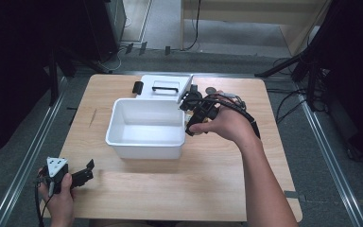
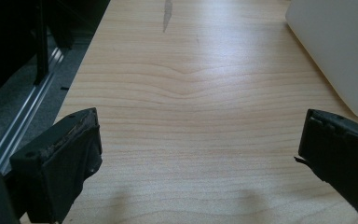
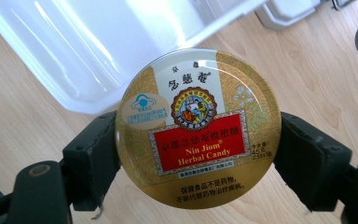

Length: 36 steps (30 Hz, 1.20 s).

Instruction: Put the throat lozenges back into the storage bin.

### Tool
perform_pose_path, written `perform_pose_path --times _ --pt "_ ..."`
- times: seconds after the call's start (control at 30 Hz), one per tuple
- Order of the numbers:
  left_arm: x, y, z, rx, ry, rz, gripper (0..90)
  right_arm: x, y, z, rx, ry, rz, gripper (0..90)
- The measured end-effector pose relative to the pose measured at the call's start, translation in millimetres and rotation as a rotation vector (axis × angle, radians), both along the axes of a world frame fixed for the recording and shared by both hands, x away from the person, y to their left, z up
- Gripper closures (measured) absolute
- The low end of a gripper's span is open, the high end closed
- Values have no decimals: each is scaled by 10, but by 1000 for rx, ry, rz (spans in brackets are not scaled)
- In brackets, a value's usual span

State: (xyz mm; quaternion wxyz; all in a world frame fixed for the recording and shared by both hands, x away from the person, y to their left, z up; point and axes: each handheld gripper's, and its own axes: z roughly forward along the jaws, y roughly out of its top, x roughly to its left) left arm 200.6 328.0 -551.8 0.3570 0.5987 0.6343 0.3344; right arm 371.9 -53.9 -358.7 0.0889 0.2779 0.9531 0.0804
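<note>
Wood bench [image 1: 137, 184], dark floor around. Near edge: your left gripper [image 2: 198, 154] rests idle, fingers spread, nothing between them. Farther out, your right gripper [image 3: 198, 156] pinches the round gold candy tin [image 3: 198, 126] by its rim, just beside the white bin's [image 1: 144, 142] right wall. Looks like the carry step. Next: lift over the rim, lower inside, release. Lid [image 1: 165, 86] lies behind the bin.
</note>
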Motion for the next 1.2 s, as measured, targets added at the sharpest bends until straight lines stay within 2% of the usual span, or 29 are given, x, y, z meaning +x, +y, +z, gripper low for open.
perform_pose_path --times 0.67,0.93,1.2 --pt "4 1 0 -3 4 -2 0 30 448 -30 0 -7 94 204" --pt "7 1 1 0 5 -4 0 48 605 -87 4 -8 130 204" --pt "7 2 1 0 7 -6 0 72 678 -200 -18 -47 176 203"
